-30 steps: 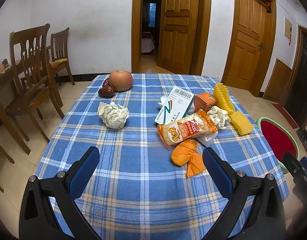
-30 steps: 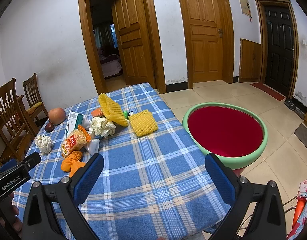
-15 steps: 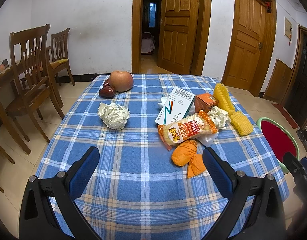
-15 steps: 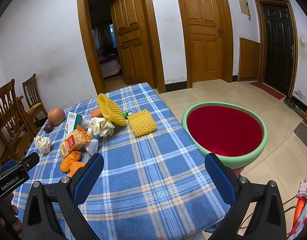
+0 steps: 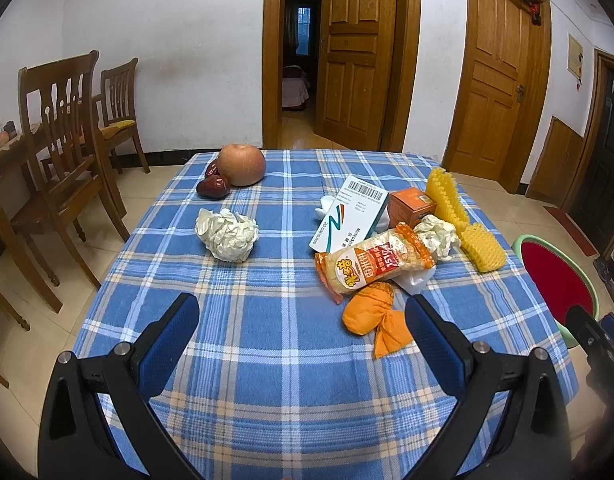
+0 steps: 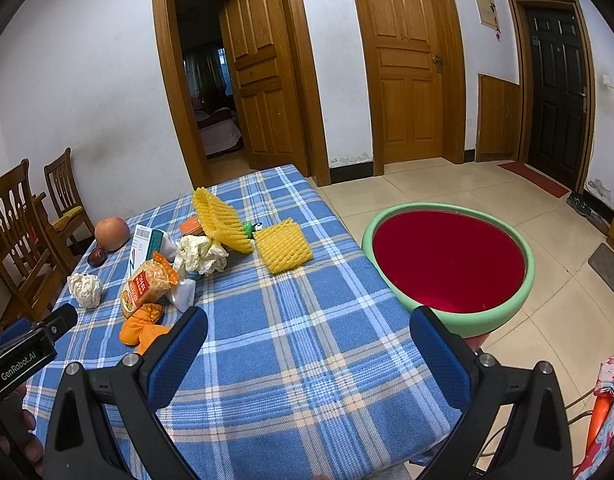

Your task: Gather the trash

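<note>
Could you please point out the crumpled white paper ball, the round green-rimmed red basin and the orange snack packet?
Crumpled white paper ball (image 5: 227,234), left wrist view, centre.
Round green-rimmed red basin (image 6: 503,312), right wrist view, near rim.
Orange snack packet (image 5: 373,264), left wrist view, printed front.

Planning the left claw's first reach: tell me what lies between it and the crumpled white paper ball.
Only bare blue plaid tablecloth separates the open left claw from the crumpled white paper ball, as the left wrist view shows.
</note>
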Demonstrator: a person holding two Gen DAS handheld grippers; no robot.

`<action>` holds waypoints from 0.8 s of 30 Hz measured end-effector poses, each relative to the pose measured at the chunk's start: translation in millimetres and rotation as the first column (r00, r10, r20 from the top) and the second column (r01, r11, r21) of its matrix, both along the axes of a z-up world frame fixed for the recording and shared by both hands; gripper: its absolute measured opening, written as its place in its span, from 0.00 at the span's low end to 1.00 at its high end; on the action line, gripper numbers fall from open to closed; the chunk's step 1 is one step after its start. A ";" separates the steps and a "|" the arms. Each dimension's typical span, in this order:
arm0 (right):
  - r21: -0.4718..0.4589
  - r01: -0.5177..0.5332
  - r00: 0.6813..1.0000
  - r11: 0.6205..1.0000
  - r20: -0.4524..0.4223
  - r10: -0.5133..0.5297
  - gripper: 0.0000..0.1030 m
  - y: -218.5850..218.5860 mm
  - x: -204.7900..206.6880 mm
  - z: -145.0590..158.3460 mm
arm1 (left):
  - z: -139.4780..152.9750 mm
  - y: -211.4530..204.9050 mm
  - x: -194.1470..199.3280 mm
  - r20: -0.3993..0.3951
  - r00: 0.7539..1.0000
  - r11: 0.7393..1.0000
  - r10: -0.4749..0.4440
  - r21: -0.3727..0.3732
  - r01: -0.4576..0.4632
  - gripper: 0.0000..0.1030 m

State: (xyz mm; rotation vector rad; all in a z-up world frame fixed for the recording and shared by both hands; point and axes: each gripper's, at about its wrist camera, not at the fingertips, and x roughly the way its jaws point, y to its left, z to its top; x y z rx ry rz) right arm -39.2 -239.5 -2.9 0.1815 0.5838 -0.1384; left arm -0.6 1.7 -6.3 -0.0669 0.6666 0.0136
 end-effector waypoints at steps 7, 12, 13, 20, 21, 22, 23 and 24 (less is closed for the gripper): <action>0.001 0.000 1.000 1.000 0.000 0.000 1.00 -0.1 0.2 0.2 | 0.0 -0.2 0.0 0.001 1.000 1.000 0.000 0.001 0.000 0.98; 0.002 0.000 1.000 1.000 -0.001 0.000 1.00 -0.4 0.2 -0.1 | -0.2 -0.2 0.0 0.000 1.000 1.000 -0.001 0.001 0.001 0.98; 0.002 0.000 1.000 1.000 -0.002 0.000 1.00 -0.5 0.2 -0.2 | -0.2 -0.2 0.1 0.000 1.000 1.000 -0.001 0.001 0.001 0.98; 0.003 0.000 1.000 1.000 -0.003 0.001 1.00 -1.3 0.5 -0.9 | 0.2 -0.3 0.7 -0.002 1.000 1.000 0.000 0.001 0.000 0.98; 0.003 0.000 1.000 1.000 -0.003 0.000 1.00 -1.7 1.0 -0.8 | 0.2 -0.2 1.2 -0.004 1.000 1.000 -0.002 0.000 0.002 0.98; 0.003 0.000 1.000 1.000 -0.004 0.000 1.00 -2.0 1.3 -0.7 | 0.2 0.0 1.6 -0.007 1.000 1.000 -0.006 -0.002 0.006 0.98; 0.003 -0.001 1.000 1.000 -0.004 0.001 1.00 -2.2 1.4 -0.6 | 0.1 0.1 1.8 -0.009 1.000 1.000 -0.008 -0.004 0.008 0.98; 0.003 -0.001 1.000 1.000 -0.005 0.001 1.00 -2.3 1.4 -0.5 | 0.4 0.1 2.0 -0.009 1.000 1.000 -0.008 -0.004 0.008 0.98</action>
